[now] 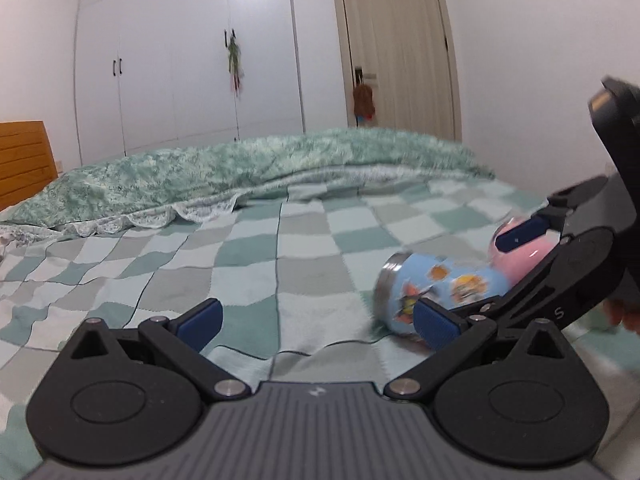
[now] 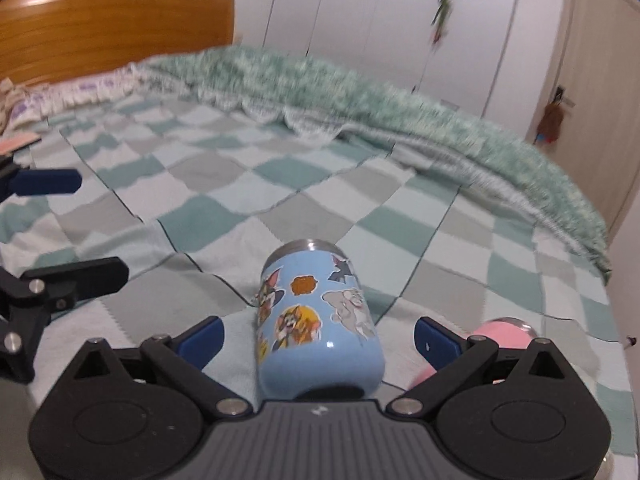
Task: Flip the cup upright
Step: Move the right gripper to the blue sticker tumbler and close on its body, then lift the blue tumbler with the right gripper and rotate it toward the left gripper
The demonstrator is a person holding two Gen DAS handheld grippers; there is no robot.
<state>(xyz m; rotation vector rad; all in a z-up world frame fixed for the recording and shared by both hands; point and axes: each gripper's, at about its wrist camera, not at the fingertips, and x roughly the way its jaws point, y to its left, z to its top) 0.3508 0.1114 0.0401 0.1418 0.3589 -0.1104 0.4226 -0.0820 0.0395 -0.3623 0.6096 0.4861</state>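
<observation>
Basically not started: the blue cartoon-sticker cup (image 2: 316,320) lies on its side on the checkered bedspread (image 2: 280,184), between the wide-open fingers of the right gripper (image 2: 319,340), ungrasped. Left gripper (image 1: 316,326) wide open, empty, just left of it. Grasp and upending remain.

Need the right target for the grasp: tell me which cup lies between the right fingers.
The blue cartoon-sticker cup, on its side between the open right gripper fingers. The pink cup lies outside them, to the right.
</observation>
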